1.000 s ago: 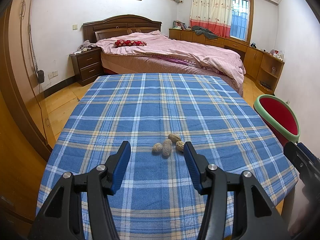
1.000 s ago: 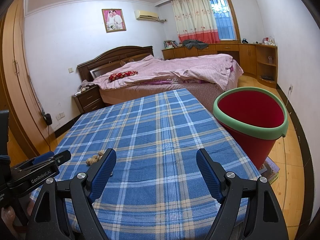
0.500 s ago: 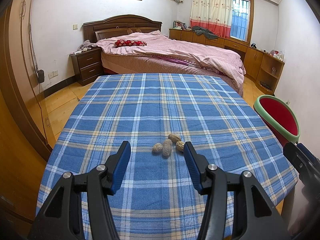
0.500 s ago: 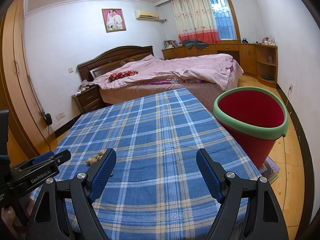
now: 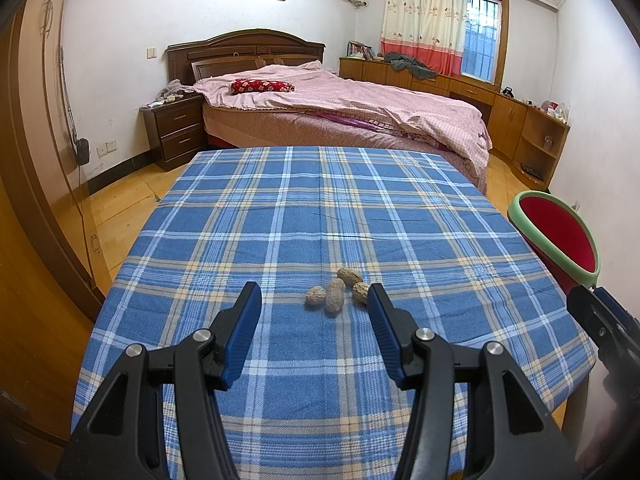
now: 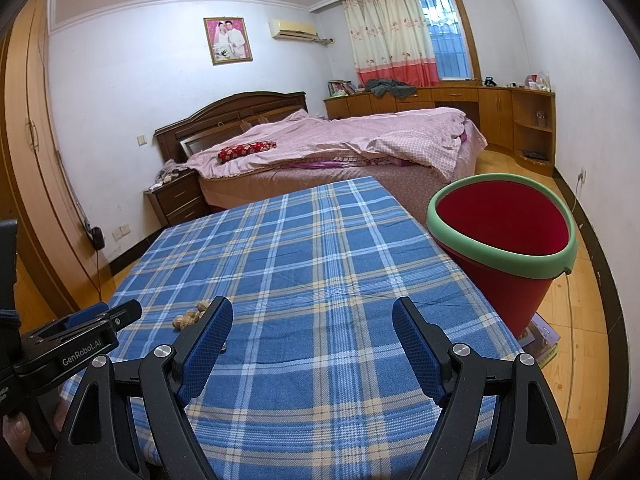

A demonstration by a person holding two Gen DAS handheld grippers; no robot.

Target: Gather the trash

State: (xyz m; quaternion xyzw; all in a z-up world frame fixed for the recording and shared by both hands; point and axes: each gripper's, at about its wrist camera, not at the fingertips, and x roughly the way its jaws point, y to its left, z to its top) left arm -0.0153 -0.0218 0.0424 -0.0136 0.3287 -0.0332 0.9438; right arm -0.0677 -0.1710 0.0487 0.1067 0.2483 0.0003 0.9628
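Table [image 5: 280, 208]: covered in a blue plaid cloth, takes up most of both views
Bucket [image 6: 500, 240]: red with a green rim, standing just off the table's right edge
Right gripper [image 6: 312, 320]: jaws wide apart, holding nothing, over bare cloth
Left gripper [image 5: 312, 306]: jaws spread too, empty
Peanuts [image 5: 336, 290]: four shells bunched together on the cloth — just ahead of the left gripper's tips

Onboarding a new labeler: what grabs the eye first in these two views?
The blue plaid tablecloth fills the middle of both views, with a small cluster of peanut shells lying on it just ahead of the open left claw. Off the table's right edge stands a red bin with a green rim, open side up, looming large ahead and to the right of the open right claw.
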